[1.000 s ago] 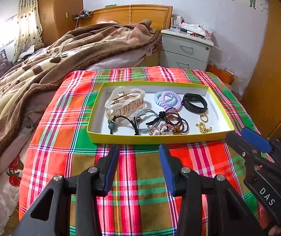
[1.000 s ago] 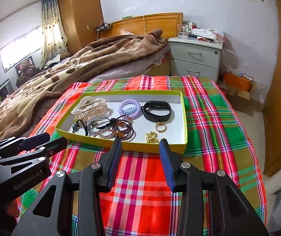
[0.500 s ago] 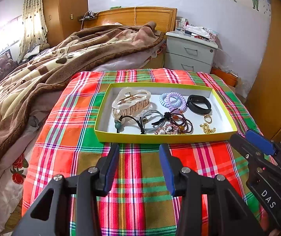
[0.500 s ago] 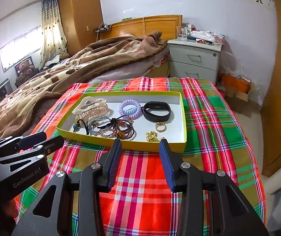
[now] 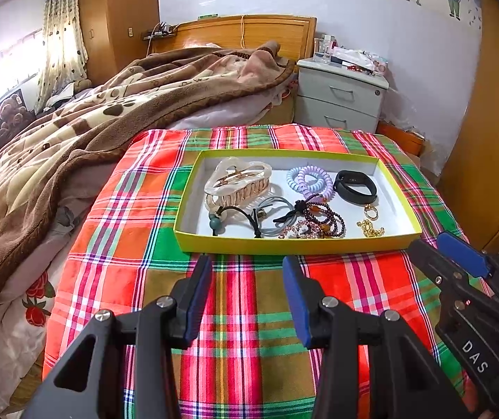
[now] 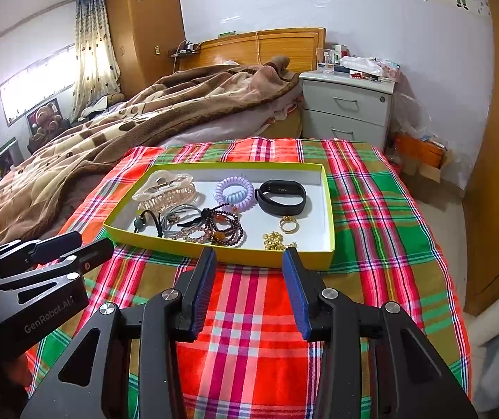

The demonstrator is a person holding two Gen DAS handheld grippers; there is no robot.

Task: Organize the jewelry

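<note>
A shallow yellow box (image 5: 294, 244) with a white floor lies on the plaid cloth (image 5: 235, 314). Inside it are a pale hair claw (image 5: 237, 183), a purple spiral tie (image 5: 310, 178), a black wristband (image 5: 354, 186), a gold ring (image 5: 371, 212), a gold chain (image 5: 369, 228), dark beaded bracelets (image 5: 322, 220) and grey and black hair ties (image 5: 270, 213). My left gripper (image 5: 247, 265) hovers open before the box's near wall, holding nothing. My right gripper (image 6: 247, 258) is open and holds nothing, near the box's front right corner (image 6: 329, 258). Each gripper shows in the other's view: right gripper (image 5: 438, 248), left gripper (image 6: 94, 242).
A brown blanket (image 5: 74, 132) is heaped on the bed to the left and behind. A grey bedside cabinet (image 6: 347, 111) stands at the back right, with a wooden wardrobe (image 6: 493, 174) beyond the floor on the right. The plaid cloth drops off at its right edge (image 6: 452, 279).
</note>
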